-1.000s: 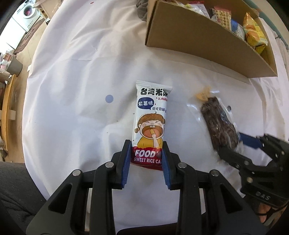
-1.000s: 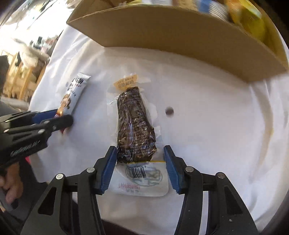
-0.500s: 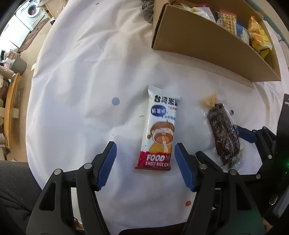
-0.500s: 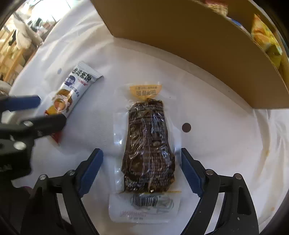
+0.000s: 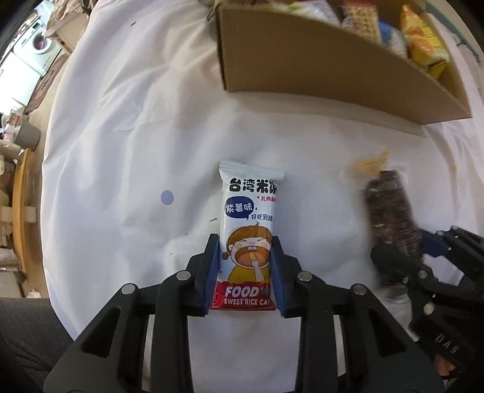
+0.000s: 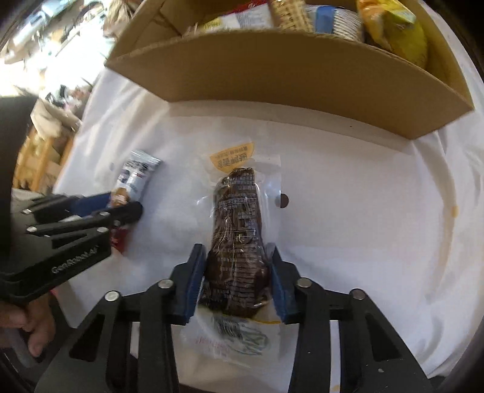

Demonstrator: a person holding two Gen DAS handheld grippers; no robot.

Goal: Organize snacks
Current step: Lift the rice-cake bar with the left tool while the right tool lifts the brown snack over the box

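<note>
Snacks (image 6: 390, 27) fill cardboard box (image 6: 287, 72) on white tablecloth (image 6: 348, 211).

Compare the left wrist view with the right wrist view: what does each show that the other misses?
Left wrist only: a washing machine and the rice cake packet's full printed front. Right wrist only: the dark snack pouch's barcode end and a hand. Both: the left gripper closing on the packet, the right gripper closing on the pouch, the cardboard box.

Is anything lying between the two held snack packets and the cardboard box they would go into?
Nothing visible: only bare white cloth separates the rice cake packet and the dark vacuum-packed snack from the cardboard box.
</note>
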